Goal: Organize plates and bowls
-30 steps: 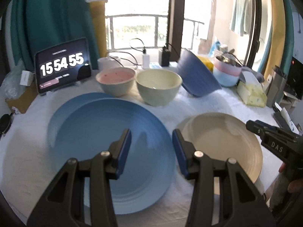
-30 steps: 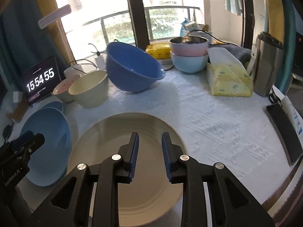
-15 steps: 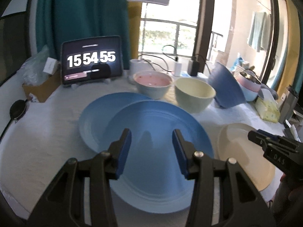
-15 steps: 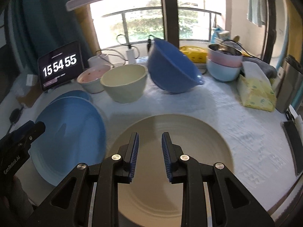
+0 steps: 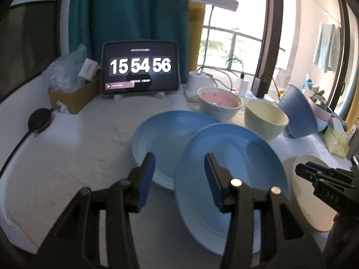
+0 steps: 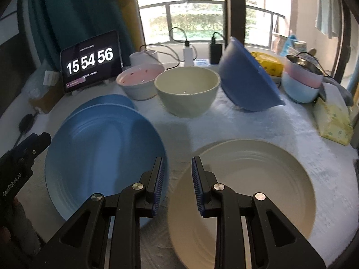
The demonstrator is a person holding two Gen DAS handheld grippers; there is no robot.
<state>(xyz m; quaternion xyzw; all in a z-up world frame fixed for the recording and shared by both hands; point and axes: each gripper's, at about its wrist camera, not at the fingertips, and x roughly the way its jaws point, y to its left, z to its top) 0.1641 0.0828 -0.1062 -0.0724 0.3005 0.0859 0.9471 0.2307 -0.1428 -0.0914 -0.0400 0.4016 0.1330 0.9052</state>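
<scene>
Two light blue plates overlap on the white cloth: the front plate (image 5: pixel 233 170) (image 6: pixel 101 157) lies over the back plate (image 5: pixel 175 132) (image 6: pixel 105 100). My left gripper (image 5: pixel 179 174) hovers open above where they overlap, nothing between its fingers. A beige plate (image 6: pixel 246 190) (image 5: pixel 303 197) lies to the right. My right gripper (image 6: pixel 178 179) hangs over its left rim, open by a narrow gap with nothing in it. Behind stand a pink-lined bowl (image 6: pixel 141 80), a cream bowl (image 6: pixel 186 89) and a tilted dark blue bowl (image 6: pixel 246 83).
A tablet (image 5: pixel 140 67) showing a clock stands at the back left beside a cardboard box (image 5: pixel 71 94). Chargers and cables run along the window sill. Stacked pink and pale blue bowls (image 6: pixel 300 83) and a yellow tissue pack (image 6: pixel 332 121) sit at the right.
Both grippers have moved left across the table. The left one went from above the front blue plate's middle to its left edge; the right one from the beige plate's middle to its left rim.
</scene>
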